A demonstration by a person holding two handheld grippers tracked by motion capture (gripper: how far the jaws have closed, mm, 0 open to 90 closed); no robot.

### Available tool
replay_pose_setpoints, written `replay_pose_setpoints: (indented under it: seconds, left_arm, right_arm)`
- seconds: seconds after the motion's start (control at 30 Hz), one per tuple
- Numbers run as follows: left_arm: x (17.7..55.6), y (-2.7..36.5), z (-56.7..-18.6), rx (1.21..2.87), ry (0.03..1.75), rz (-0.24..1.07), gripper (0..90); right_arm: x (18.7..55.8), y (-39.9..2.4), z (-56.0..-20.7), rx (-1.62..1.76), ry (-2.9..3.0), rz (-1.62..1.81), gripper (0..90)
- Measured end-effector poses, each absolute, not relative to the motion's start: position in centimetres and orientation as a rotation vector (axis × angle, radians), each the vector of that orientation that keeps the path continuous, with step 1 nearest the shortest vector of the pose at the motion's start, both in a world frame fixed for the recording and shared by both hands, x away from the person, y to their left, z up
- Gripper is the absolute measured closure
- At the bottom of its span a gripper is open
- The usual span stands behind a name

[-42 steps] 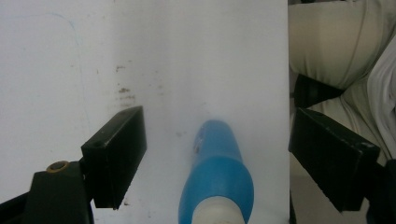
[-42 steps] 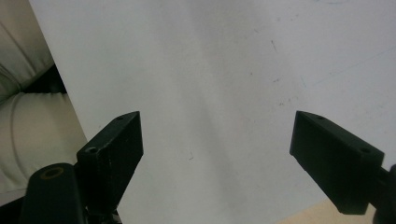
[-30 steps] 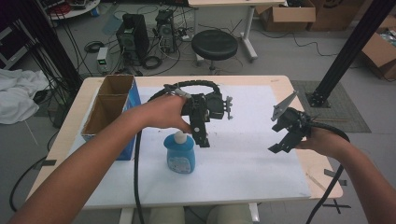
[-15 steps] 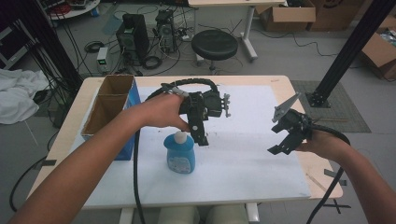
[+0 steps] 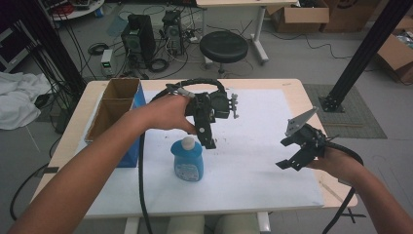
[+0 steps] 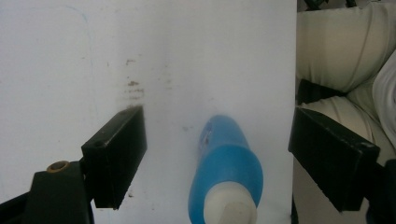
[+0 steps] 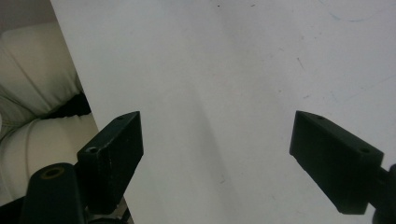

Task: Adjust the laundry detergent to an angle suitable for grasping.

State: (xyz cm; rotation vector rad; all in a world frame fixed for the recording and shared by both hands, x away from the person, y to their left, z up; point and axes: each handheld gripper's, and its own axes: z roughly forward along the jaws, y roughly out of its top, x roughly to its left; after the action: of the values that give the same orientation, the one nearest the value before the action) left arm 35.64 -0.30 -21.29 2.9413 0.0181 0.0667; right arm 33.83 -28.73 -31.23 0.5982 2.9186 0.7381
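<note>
Hovering above the blue bottle [image 5: 187, 159], your left gripper [image 5: 208, 141] points down at its white cap, jaws spread wide and gripping nothing; in the left gripper view the bottle [image 6: 226, 177] stands between them, touching neither, with room on both sides. It stands upright on the white sheet [image 5: 253, 165], near the front edge, just right of the cardboard box [image 5: 113, 113]. Your right gripper [image 5: 292, 158] hangs over the sheet's right part, close to the table's right edge, jaws equally wide and empty, well apart from the bottle, with open sheet between. Since a second ago, the left gripper has edged slightly toward the cap; the right has barely moved.
</note>
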Motion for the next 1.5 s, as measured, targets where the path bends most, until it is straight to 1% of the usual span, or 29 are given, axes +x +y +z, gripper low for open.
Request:
replay_pose_setpoints:
  seconds: [0.3, 0.67, 1.07, 1.5]
  left_arm:
    - [36.7, -0.1, -20.9, 2.945, 0.027, 0.080, 20.1]
    - [37.9, -0.1, -21.2, 2.949, 0.012, 0.079, 20.2]
    - [39.5, 0.3, -21.7, 2.953, -0.003, 0.071, 20.3]
    - [40.9, 0.5, -22.1, 2.965, -0.004, 0.067, 20.2]
  right_arm:
    - [32.6, -28.2, -31.7, 0.579, 2.889, 0.840, 17.1]
    - [31.1, -25.9, -32.5, 0.538, 2.820, 1.029, 16.1]
    - [30.0, -23.3, -34.1, 0.490, 2.787, 1.180, 16.0]
    - [29.6, -21.2, -34.7, 0.472, 2.738, 1.269, 15.7]
